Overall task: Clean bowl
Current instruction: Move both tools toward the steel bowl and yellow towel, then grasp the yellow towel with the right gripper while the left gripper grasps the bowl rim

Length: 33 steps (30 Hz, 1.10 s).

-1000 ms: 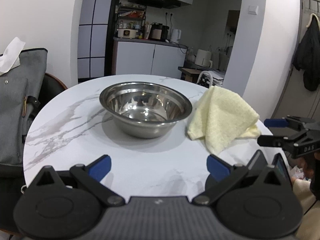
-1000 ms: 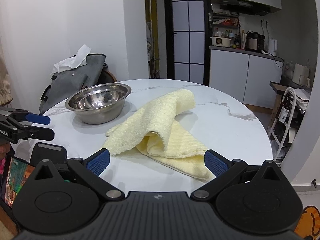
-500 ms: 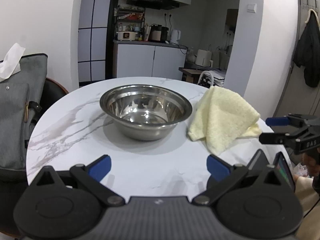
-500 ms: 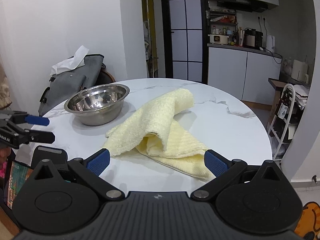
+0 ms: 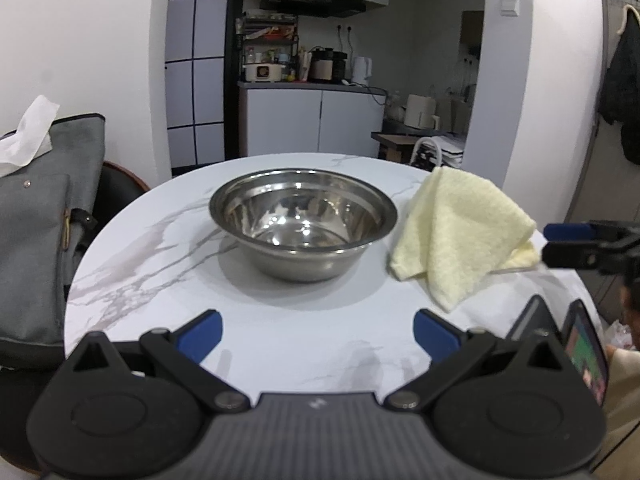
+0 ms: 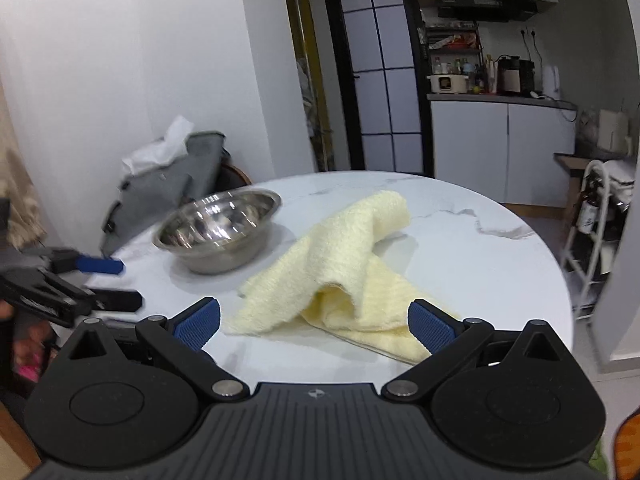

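Left wrist view shows the steel bowl (image 5: pixel 303 224) standing upright near the middle of the round marble table (image 5: pixel 152 264), apparently empty, though the reflections make any dirt hard to judge. Just beside it, toward the table's right edge, lies the crumpled yellow cloth (image 5: pixel 460 236), apart from the bowl. The left gripper (image 5: pixel 316 330) hovers over the near edge with its fingers spread wide and nothing between them.

From the right wrist view, the right gripper (image 6: pixel 312 320) is likewise spread and empty, its blue pads flanking the near folds of the cloth without clearly touching them.

Cleaning has not begun; the step in hand looks like the approach to the cloth. Next, the right gripper should lower onto a raised fold and close on it, while the left moves to steady the bowl's rim.
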Tool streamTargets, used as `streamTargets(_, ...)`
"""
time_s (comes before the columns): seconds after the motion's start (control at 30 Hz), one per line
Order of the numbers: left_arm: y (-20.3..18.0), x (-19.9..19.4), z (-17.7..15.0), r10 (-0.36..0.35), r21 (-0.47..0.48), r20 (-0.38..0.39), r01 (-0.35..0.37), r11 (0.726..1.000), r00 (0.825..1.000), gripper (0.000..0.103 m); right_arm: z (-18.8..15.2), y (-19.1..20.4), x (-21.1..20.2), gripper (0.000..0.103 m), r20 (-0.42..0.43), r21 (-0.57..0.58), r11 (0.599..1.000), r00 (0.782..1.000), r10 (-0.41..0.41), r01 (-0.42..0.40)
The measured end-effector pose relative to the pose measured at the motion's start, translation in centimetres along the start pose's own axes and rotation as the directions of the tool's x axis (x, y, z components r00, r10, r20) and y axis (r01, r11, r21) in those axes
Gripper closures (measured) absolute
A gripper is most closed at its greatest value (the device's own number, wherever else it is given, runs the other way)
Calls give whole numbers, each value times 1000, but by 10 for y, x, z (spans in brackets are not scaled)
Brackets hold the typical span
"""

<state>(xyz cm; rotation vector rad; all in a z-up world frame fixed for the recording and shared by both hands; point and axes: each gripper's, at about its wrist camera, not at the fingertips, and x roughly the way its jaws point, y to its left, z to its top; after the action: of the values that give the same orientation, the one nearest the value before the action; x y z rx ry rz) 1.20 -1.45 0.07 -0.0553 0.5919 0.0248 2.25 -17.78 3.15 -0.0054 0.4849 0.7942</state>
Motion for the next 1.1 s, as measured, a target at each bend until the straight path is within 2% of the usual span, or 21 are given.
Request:
streamTargets(0.17, -1, -1, 2, -14, 38, 13, 13, 999, 1000, 0, 2, 7, -1, 0, 13, -45, 999, 1000, -19, 20)
streamTargets(0.27, -2, -5, 4, -24, 66, 60, 20, 998, 998, 0, 3, 11, 2, 1, -18, -92, 996, 1000, -14, 13)
streamTargets(0.37, 1, 0, 5, -27, 55, 47, 25, 998, 999, 0, 4, 11, 4, 2, -25, -95, 995, 1000, 16, -19)
streamTargets(0.47, 17, 10, 7, -95, -19, 29, 95, 995, 995, 0, 9, 5, 8, 12, -26, -59, 998, 999, 29, -31)
streamTargets(0.57, 26, 14, 9, -111, -62, 25, 112, 992, 994, 1, 15, -6, 11, 19, -33, -7, 999, 999, 38, -39)
streamTargets(0.63, 30, 14, 14, -99, -72, 44, 102, 992, 994, 2, 20, -13, 17, 21, -51, 23, 1000, 999, 12, -11)
streamTargets(0.7, 29, 11, 20, -56, -56, 90, 61, 997, 994, 2, 22, -18, 21, 26, -64, 51, 999, 998, 12, -8)
streamTargets(0.83, 30, 11, 36, -40, -63, 106, 47, 997, 994, 2, 33, -26, 39, 29, -111, 106, 993, 991, 69, -57)
streamTargets(0.9, 30, 18, 48, -45, -60, 67, 49, 997, 997, 2, 38, -23, 48, 30, -131, 87, 994, 989, 74, -63)
streamTargets(0.97, 31, 27, 59, -30, -49, 3, 30, 998, 1000, 7, 43, -23, 61, 33, -164, 74, 995, 983, 80, -69)
streamTargets(1.03, 34, 32, 63, -10, -78, -4, 9, 997, 1000, 9, 44, -24, 72, 35, -193, 77, 994, 977, 90, -76)
streamTargets(1.1, 37, 38, 63, -22, -91, -23, 20, 996, 999, 9, 40, -26, 73, 40, -182, 88, 993, 979, 97, -82)
